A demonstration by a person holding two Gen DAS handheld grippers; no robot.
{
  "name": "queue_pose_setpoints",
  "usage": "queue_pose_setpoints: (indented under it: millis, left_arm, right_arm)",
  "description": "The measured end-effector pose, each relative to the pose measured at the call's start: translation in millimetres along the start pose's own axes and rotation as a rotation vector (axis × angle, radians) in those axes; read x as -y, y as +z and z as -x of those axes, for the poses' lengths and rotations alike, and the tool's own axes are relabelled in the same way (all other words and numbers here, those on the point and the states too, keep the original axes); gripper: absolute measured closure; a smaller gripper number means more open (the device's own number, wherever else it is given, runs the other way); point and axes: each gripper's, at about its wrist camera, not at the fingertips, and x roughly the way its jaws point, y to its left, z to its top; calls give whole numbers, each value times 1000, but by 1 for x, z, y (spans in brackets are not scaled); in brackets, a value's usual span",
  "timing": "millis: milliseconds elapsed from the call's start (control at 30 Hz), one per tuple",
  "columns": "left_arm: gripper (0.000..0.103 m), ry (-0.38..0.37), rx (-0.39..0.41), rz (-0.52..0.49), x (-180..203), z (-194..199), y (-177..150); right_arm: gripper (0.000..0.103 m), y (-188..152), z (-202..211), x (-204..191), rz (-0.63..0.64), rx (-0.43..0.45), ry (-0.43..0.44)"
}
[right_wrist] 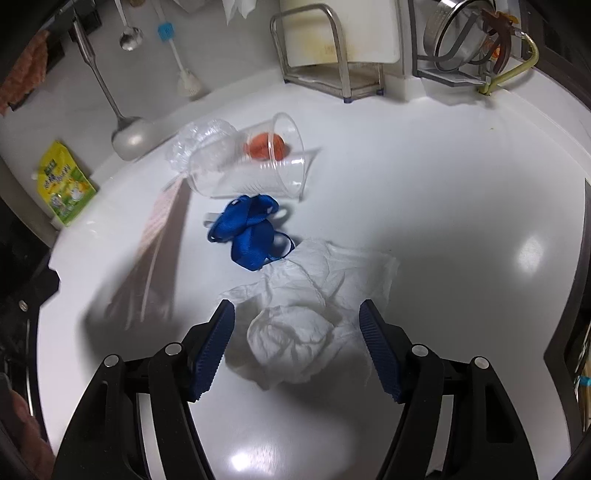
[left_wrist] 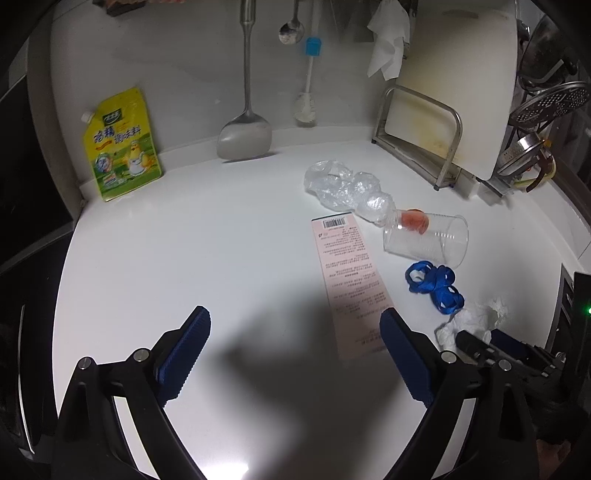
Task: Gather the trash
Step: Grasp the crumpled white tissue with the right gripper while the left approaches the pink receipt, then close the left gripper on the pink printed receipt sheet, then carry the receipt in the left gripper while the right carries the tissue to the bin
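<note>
Trash lies on a white counter [left_wrist: 184, 251]. A crumpled white tissue [right_wrist: 306, 325] sits between the open fingers of my right gripper [right_wrist: 297, 314]; it also shows in the left wrist view [left_wrist: 469, 321]. Beyond it lie a blue ribbon [right_wrist: 251, 229] [left_wrist: 436, 284], a clear plastic cup [right_wrist: 258, 166] [left_wrist: 428, 240] on its side, an orange scrap [right_wrist: 266, 146] behind it, a crumpled clear plastic bag [left_wrist: 343, 188] [right_wrist: 199, 144] and a long pink receipt [left_wrist: 347, 280] [right_wrist: 155, 236]. My left gripper [left_wrist: 295, 314] is open and empty, its right finger over the receipt's near end.
A yellow seasoning pouch [left_wrist: 122, 147] leans on the back wall at the left. A metal spatula [left_wrist: 245, 129], a spoon [left_wrist: 291, 29] and a brush [left_wrist: 308, 99] hang on the wall. A cutting board rack [left_wrist: 424, 136] and metal strainers [right_wrist: 461, 37] stand at the back right.
</note>
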Motion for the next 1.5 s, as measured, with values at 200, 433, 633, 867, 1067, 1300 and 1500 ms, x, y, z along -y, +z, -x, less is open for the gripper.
queue_pose_setpoints:
  millis: [200,433,633,867,1067,1300,1500]
  left_arm:
    - [9,-25,-26,-4,6,-17,12]
    - [8,-70,-94,12,14,-44,23]
    - [8,-88,-161,14,26,-74,28]
    - [8,-74,-247,22,30,-108,30]
    - [12,-43,-248,-16,36,-118,30]
    - [54,-72,-233,-55,42,-107,29]
    - [54,-61,-185,-55,38,-74,20]
  right_arm:
    - [58,-6,-2,-8,51,39,-28]
    - [83,-7,10,6,37,50,-34]
    - [83,-14,36,32,-45,74,-35]
    - [83,-24,55,42,-85,81,-19]
    - [83,-27,64,40,-92,92,-5]
    - [83,-30,69,40,-93,93,5]
    - [83,-34,73,36,-82,83,21]
